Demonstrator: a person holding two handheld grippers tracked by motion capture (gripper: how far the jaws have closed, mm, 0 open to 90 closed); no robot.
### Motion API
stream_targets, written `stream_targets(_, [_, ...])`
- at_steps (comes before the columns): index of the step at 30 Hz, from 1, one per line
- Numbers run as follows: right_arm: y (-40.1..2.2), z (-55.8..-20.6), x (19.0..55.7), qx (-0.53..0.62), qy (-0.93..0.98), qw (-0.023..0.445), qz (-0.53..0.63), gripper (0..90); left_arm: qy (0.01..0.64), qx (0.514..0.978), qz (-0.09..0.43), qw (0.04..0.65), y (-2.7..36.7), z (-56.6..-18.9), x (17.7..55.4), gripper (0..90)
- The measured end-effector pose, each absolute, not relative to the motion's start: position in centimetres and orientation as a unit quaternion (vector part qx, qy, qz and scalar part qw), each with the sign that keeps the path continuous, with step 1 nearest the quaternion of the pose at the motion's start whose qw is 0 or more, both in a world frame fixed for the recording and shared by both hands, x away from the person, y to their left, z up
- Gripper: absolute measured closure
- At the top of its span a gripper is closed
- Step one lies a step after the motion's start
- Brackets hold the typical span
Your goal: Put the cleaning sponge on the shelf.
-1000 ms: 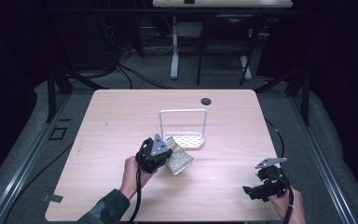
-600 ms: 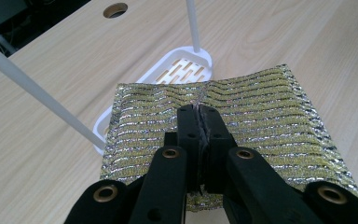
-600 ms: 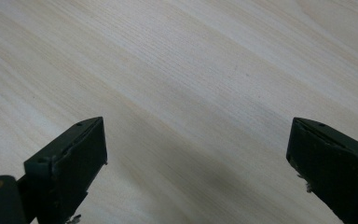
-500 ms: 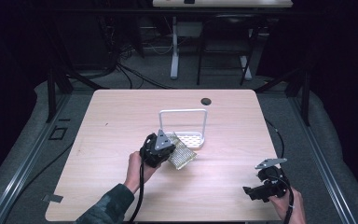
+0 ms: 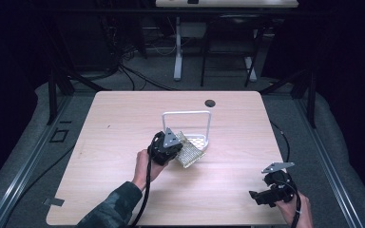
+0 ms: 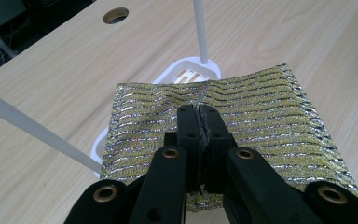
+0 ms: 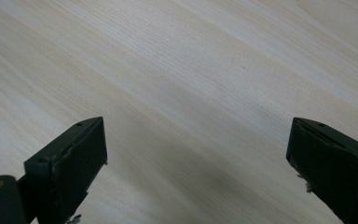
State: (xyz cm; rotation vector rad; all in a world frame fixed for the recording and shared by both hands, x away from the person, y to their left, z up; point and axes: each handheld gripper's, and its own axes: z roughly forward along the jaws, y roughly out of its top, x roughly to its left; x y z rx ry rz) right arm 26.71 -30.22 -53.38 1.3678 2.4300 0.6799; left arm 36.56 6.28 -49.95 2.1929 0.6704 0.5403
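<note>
At frame centre, the left gripper (image 5: 175,148) is pinching a gold-and-silver mesh pad (image 6: 242,112) above the white wire rack (image 5: 190,127); at lower right, the right gripper (image 7: 198,172) is hovering spread over the wooden table (image 5: 123,118)

Glittery gold-silver ribbed cloth (image 6: 242,112); matt pale wood table (image 5: 123,123); glossy white rack (image 6: 200,28).
</note>
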Motion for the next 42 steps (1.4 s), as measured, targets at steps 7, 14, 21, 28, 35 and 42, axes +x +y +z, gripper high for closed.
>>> stream_targets(7, [-30.5, -53.5, 26.4, 0.477, 0.836, 0.138, 0.234, 4.5, 0.269, 0.855, 0.221, 0.384, 5.9, -50.3, 37.3, 88.4])
stream_targets(14, [-30.8, -53.5, 26.0, 0.483, 0.833, 0.138, 0.232, 4.5, 0.282, 0.850, 0.229, 0.381, 5.6, -50.7, 38.3, 88.4])
stream_targets(21, [-31.0, -53.5, 25.8, 0.486, 0.832, 0.138, 0.229, 4.5, 0.293, 0.847, 0.233, 0.378, 5.1, -51.2, 39.0, 88.4])
stream_targets(28, [-31.2, -53.6, 25.6, 0.487, 0.830, 0.140, 0.232, 4.6, 0.305, 0.843, 0.246, 0.368, 4.8, -51.7, 39.6, 88.4])
stream_targets(35, [-31.1, -53.5, 25.6, 0.485, 0.832, 0.139, 0.232, 4.6, 0.306, 0.841, 0.250, 0.370, 4.4, -52.2, 40.1, 88.4])
stream_targets(42, [-31.1, -53.5, 25.5, 0.484, 0.833, 0.141, 0.229, 4.6, 0.308, 0.841, 0.256, 0.365, 3.9, -52.6, 40.4, 88.4])
